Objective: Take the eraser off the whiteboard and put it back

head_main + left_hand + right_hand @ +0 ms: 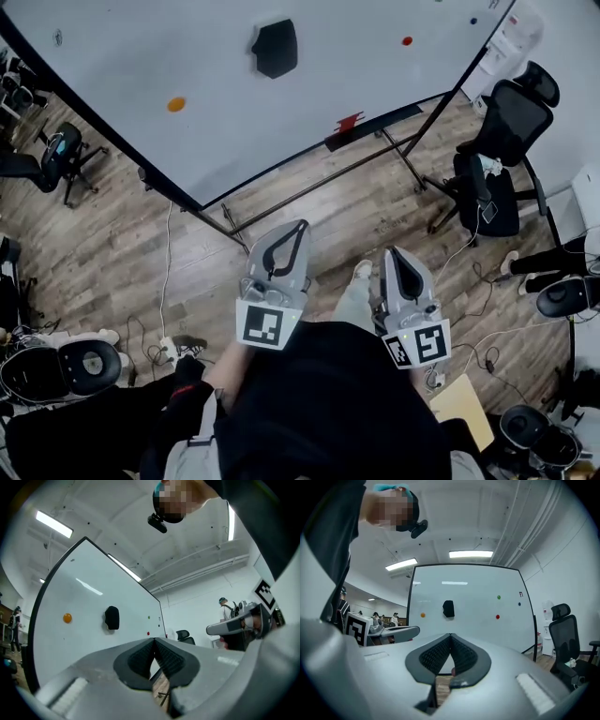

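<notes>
The eraser (275, 48) is seen stuck on the whiteboard (216, 103) at top centre, well apart from the left gripper (301, 226) and right gripper (392, 253), both closed and empty; the approach is judged in hand, so 1 must be opened.

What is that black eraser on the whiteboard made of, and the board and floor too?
The eraser looks like matte black plastic or felt: dull, no shine, but too far to be sure. The whiteboard looks smooth and glossy, since ceiling lights reflect in it. The floor looks like wood planks or wood-look laminate, with grain and seams showing.
</notes>
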Demonstrator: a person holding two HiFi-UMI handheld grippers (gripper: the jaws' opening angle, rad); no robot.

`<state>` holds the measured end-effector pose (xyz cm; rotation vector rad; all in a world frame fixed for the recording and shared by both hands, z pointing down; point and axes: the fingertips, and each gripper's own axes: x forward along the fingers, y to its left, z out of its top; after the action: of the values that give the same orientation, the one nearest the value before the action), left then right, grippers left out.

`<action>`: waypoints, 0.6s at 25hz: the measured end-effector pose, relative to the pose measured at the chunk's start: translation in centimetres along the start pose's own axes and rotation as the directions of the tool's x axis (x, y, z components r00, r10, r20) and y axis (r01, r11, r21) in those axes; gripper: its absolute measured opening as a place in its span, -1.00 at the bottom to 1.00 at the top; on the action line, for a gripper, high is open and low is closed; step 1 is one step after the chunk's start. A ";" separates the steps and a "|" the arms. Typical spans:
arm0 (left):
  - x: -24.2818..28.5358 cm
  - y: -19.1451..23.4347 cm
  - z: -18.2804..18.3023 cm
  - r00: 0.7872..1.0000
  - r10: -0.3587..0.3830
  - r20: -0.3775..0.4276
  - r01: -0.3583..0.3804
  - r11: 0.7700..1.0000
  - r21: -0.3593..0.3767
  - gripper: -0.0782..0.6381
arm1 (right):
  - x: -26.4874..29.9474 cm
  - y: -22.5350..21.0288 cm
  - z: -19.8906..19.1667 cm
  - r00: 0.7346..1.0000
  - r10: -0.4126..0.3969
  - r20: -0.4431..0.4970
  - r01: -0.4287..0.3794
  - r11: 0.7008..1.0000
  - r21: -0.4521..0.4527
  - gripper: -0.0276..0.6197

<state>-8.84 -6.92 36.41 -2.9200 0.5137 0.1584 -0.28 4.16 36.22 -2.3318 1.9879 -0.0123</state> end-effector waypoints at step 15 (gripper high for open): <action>8.0 3.9 0.7 0.960 0.277 -0.046 -0.274 0.960 0.061 -0.77 | 9.9 -7.0 2.0 0.960 0.278 -0.014 -0.278 0.960 0.031 -0.91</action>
<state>-2.79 -12.96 34.04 -2.7930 0.9181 0.0983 8.36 -4.43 34.22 -2.0210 2.2884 -0.0448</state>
